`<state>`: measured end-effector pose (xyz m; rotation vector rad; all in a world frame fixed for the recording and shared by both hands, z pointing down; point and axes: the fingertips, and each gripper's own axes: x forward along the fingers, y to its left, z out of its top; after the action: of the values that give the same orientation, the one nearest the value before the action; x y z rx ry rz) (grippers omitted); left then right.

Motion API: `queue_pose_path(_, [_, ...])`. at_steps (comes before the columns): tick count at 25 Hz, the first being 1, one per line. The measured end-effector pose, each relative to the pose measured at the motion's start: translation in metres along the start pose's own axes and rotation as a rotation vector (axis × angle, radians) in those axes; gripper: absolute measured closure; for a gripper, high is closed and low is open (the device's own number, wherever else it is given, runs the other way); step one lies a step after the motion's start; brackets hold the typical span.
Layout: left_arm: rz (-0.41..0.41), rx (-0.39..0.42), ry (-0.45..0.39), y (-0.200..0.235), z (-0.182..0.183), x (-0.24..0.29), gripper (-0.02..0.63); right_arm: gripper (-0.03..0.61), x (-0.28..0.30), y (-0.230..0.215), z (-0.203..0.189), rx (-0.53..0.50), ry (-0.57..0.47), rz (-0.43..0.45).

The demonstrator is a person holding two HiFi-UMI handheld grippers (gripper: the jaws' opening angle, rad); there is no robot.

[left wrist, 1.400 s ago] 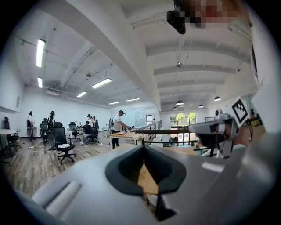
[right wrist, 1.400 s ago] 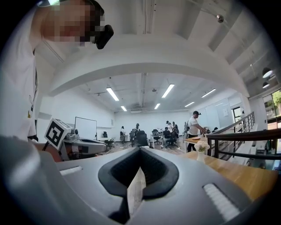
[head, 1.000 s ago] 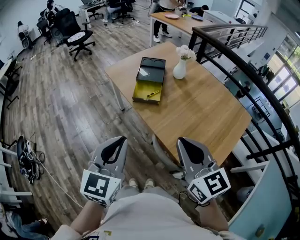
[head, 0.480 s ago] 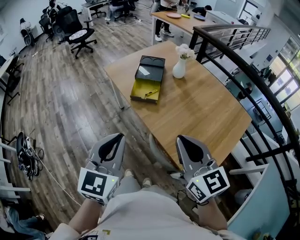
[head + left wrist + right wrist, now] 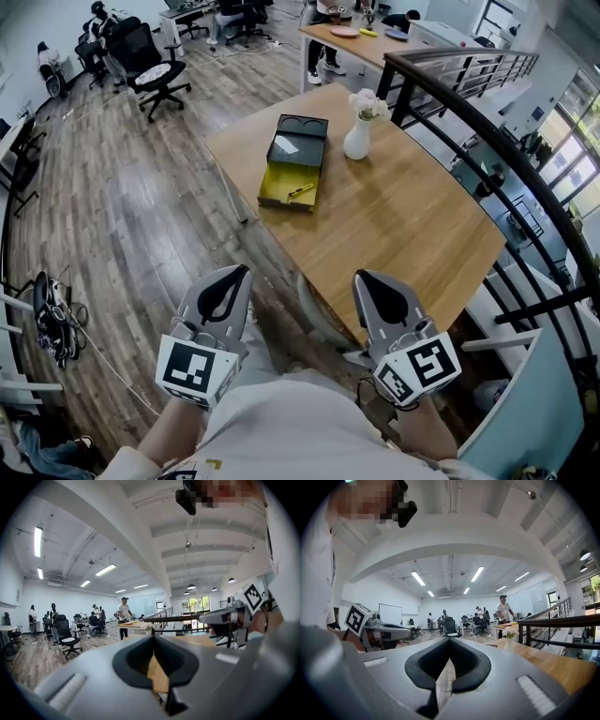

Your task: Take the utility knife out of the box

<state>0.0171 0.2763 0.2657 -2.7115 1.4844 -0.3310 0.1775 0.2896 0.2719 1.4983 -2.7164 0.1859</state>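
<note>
An open box [image 5: 294, 169] lies on the wooden table [image 5: 403, 225], well ahead of both grippers. Its black lid [image 5: 300, 141] is folded back. A yellow utility knife [image 5: 301, 190] rests in the box's yellow tray. My left gripper [image 5: 244, 271] and right gripper [image 5: 360, 277] are held side by side near the body, short of the table's near corner. Both are shut and hold nothing. In the left gripper view the left gripper [image 5: 153, 637] has its jaws meeting at the tip. The right gripper [image 5: 449, 641] looks the same in the right gripper view.
A white vase with flowers [image 5: 357, 139] stands just right of the box. A black railing [image 5: 487, 141] runs along the table's right side. Office chairs [image 5: 155, 66] and people at a second table [image 5: 352, 33] are far back. Cables [image 5: 52, 314] lie on the floor at left.
The table and box have drifted slightly left in the head view. The shoes seen between the grippers are now hidden. Both grippers stay shut, side by side.
</note>
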Motion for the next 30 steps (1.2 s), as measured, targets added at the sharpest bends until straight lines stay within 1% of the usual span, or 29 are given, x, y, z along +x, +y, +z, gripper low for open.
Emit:
queue_pose_path(6, [-0.023, 0.004, -0.016, 0.018, -0.01, 0.023, 0.612, 0.578, 0.028, -0.009, -0.011, 0.001, -0.005, -0.023])
queue_pose_path(13, [-0.059, -0.005, -0.015, 0.058, -0.017, 0.057, 0.612, 0.578, 0.077, -0.013, -0.013, 0.012, -0.001, -0.047])
queue_pose_path(20, [-0.106, -0.02, -0.005, 0.113, -0.02, 0.103, 0.612, 0.578, 0.146, -0.024, -0.012, 0.004, 0.038, -0.088])
queue_pose_path(24, [-0.157, -0.058, 0.011, 0.149, -0.017, 0.133, 0.612, 0.578, 0.194, -0.028, -0.005, 0.004, 0.059, -0.119])
queue_pose_path(27, [-0.191, -0.056, -0.009, 0.184, -0.009, 0.158, 0.612, 0.578, 0.235, -0.031, 0.004, 0.005, 0.068, -0.144])
queue_pose_path(30, [-0.23, -0.062, 0.0, 0.214, -0.007, 0.183, 0.612, 0.578, 0.275, -0.036, 0.015, 0.0, 0.079, -0.17])
